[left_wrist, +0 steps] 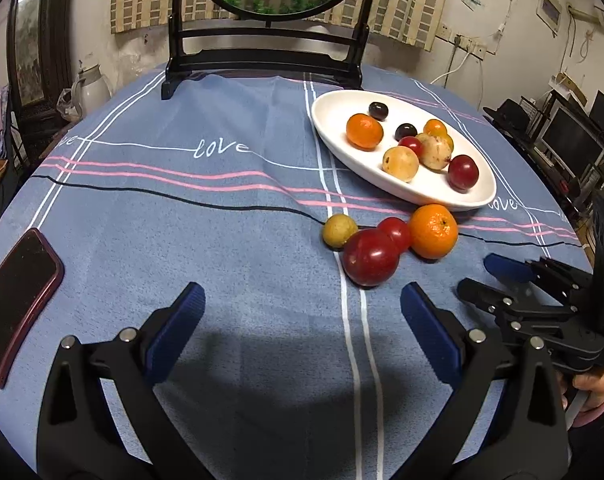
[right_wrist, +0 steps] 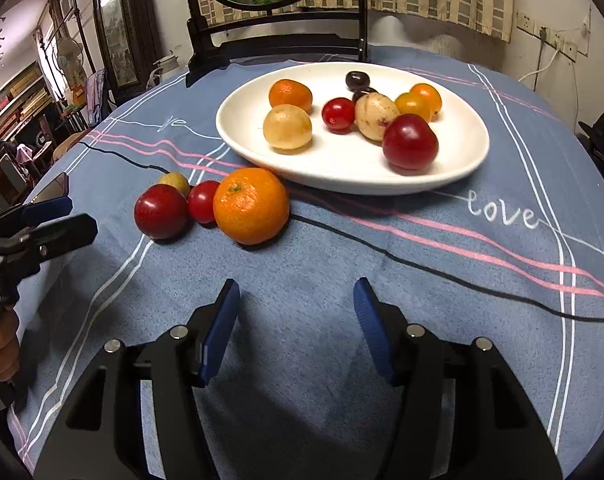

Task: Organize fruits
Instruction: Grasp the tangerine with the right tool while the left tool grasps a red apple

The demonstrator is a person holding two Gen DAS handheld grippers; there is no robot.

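Note:
A white oval plate (left_wrist: 341,152) (right_wrist: 238,136) holds several fruits: oranges, red plums, pale yellow fruits and dark ones. On the cloth in front of it lie a large orange (left_wrist: 433,231) (right_wrist: 250,205), a big red plum (left_wrist: 370,257) (right_wrist: 161,211), a smaller red fruit (left_wrist: 395,231) (right_wrist: 203,201) and a yellow-green fruit (left_wrist: 339,231) (right_wrist: 175,183). My left gripper (left_wrist: 302,312) is open and empty, short of the big plum. My right gripper (right_wrist: 296,312) is open and empty, below and right of the orange; it also shows in the left wrist view (left_wrist: 485,276).
A red-cased phone (left_wrist: 18,296) lies at the table's left. A dark wooden stand (left_wrist: 262,64) with a round picture stands at the far edge. The round table has a blue striped cloth (left_wrist: 222,208). Shelves and monitors are beyond the right edge.

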